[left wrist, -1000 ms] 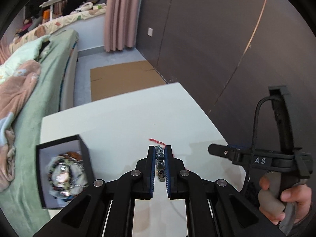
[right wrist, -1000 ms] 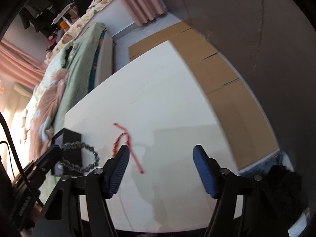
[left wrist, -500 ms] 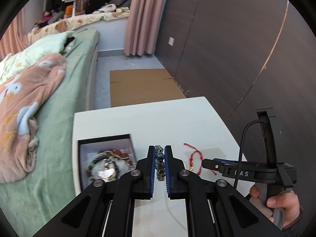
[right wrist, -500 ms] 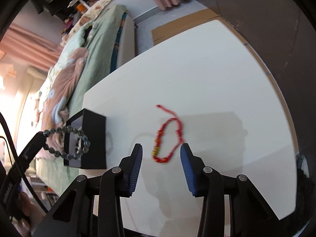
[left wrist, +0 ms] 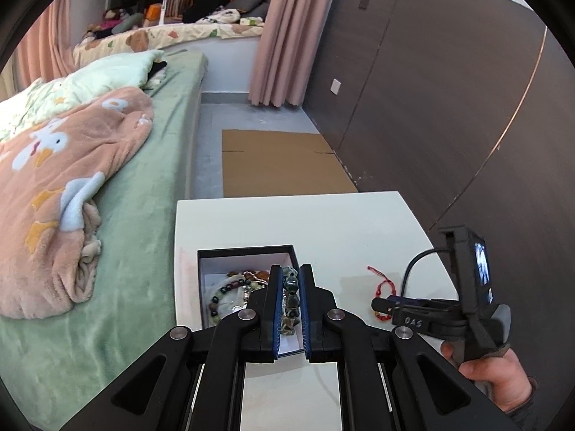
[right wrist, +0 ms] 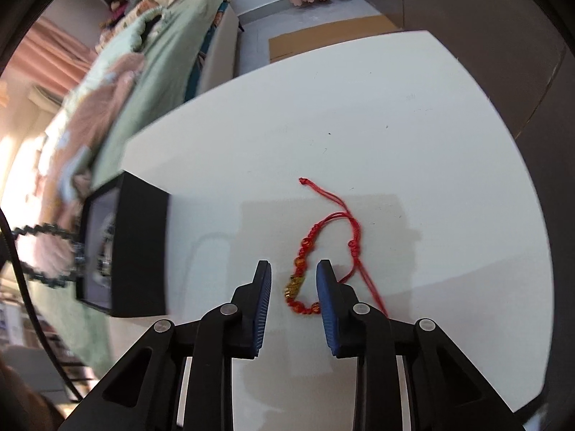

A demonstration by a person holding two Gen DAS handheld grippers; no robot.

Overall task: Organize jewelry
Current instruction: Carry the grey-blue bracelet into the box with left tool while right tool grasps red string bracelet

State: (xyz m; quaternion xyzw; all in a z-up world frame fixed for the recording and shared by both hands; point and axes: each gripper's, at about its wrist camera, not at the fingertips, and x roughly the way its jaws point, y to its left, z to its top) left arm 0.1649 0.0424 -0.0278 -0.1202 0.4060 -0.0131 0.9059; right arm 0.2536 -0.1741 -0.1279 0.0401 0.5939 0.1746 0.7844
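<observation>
My left gripper point(left wrist: 290, 276) is shut on a dark green bead bracelet point(left wrist: 290, 300) and holds it over the open black jewelry box point(left wrist: 248, 251), which has several bead bracelets inside. The bracelet also hangs as a loop at the left of the right wrist view point(right wrist: 46, 251), beside the box point(right wrist: 140, 248). A red cord bracelet point(right wrist: 323, 251) with a gold charm lies on the white table point(right wrist: 359, 107). My right gripper point(right wrist: 293, 276) is open, its fingers on either side of the bracelet's beaded lower part, low over the table. In the left wrist view the red bracelet point(left wrist: 386, 287) lies just ahead of the right gripper.
The white table point(left wrist: 323, 222) stands beside a green bed point(left wrist: 143, 215) with a pink blanket point(left wrist: 54, 197). A dark wall panel point(left wrist: 431, 107) runs on the right. Flat cardboard point(left wrist: 280, 161) lies on the floor beyond the table.
My left gripper has carried the green bracelet left until it is over the box. My right gripper has moved down to the red bracelet and its fingers now flank it.
</observation>
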